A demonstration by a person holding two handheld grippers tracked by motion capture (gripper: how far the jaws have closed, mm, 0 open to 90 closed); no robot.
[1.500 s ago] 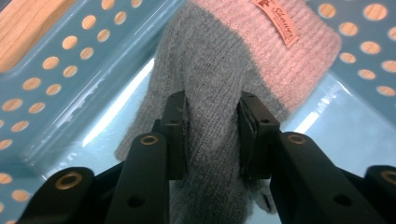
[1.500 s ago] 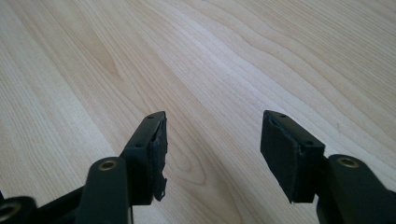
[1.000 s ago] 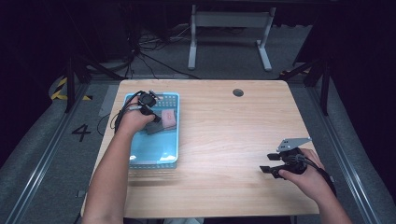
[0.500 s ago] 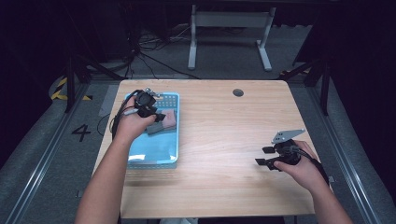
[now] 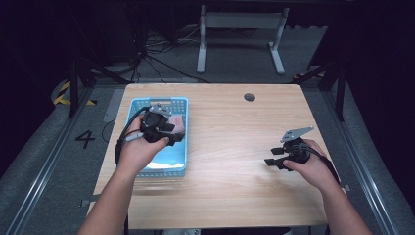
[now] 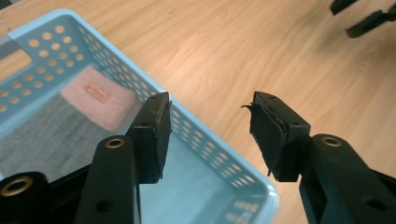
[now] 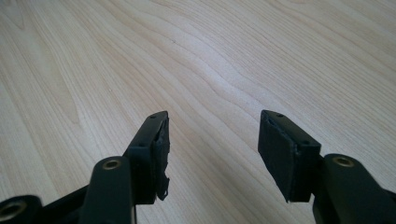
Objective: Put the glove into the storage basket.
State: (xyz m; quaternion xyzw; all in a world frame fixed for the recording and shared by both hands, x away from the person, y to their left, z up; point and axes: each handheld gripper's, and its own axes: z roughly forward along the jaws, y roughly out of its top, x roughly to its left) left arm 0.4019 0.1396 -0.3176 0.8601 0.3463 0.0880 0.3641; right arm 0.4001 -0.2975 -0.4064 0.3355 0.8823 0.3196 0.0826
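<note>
The left tongs [image 5: 169, 133] hung over the blue basket [image 5: 179, 167], which sat near the bench's [image 5: 230, 196] left edge, and they carried nothing: in the left gripper view the jaws stood spread with clear air between the pads. Below them, inside the basket, the pink cloth [image 6: 100, 100] lay flat on a grey cloth [image 6: 42, 135], up toward the basket's far end. So the cloths looked to be home already, and by my reading the putting-away was finished for these pieces.

Over toward the bench's right edge, the right tongs [image 5: 272, 156] hovered low above bare wood. Their jaws had just been easing inward a touch, yet they were spread wide with nothing between them, as the right gripper view made plain: only wood grain beyond the pads [image 7: 285, 154].

What was left? Hard to call. No loose cloth lay on the bench top in the high view, so nothing obvious waited to be fetched. If more was to come, it would be tidying or pulling something back out of the basket, and neither hand was committed to that yet.
</note>
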